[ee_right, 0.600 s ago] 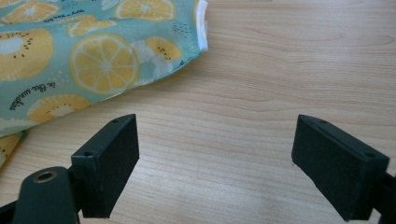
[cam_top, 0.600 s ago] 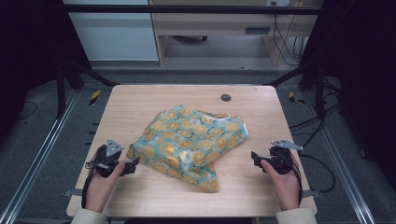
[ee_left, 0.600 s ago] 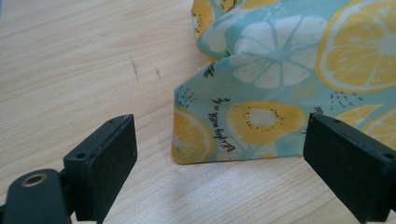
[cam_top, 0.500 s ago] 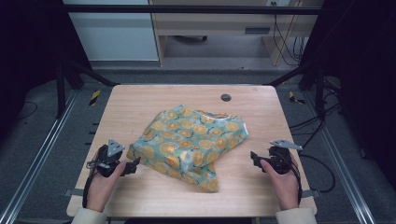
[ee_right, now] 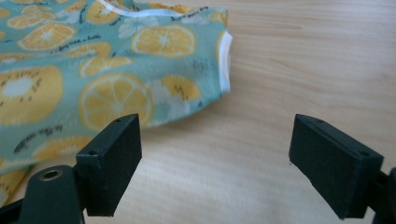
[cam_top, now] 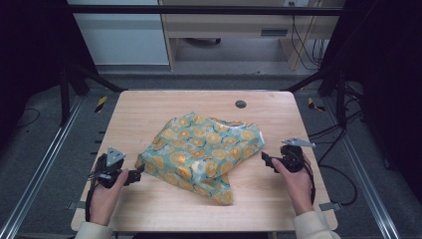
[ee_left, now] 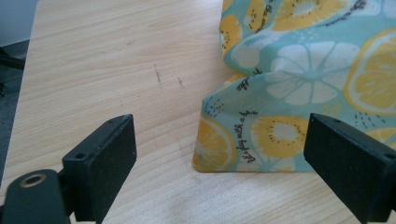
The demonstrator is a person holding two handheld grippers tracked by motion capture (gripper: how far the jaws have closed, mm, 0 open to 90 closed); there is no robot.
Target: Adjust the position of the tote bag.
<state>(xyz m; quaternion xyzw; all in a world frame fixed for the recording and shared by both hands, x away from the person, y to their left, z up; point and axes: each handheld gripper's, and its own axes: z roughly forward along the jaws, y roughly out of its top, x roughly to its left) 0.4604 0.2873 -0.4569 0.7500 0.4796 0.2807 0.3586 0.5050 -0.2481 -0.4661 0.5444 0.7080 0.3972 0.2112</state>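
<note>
While spread wide at the near left of the wooden table (cam_top: 149, 109), left gripper (cam_top: 140, 172) just beside the corner of crumpled lemon-print cloth (cam_top: 204, 149) at centre; right gripper (cam_top: 266, 160) likewise gaping, near its right edge, holding nothing.

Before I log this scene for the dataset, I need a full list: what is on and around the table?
Garment: one, teal with orange and lemon slice print, crumpled at the table's middle.
Table: one, light wood.
Round hole cover: one, dark, far edge of the table.
Cabinet: one, pale, on the floor beyond the table.
Left gripper: one, black, open, at the garment's near left corner.
Right gripper: one, black, open, beside the garment's right edge.
</note>
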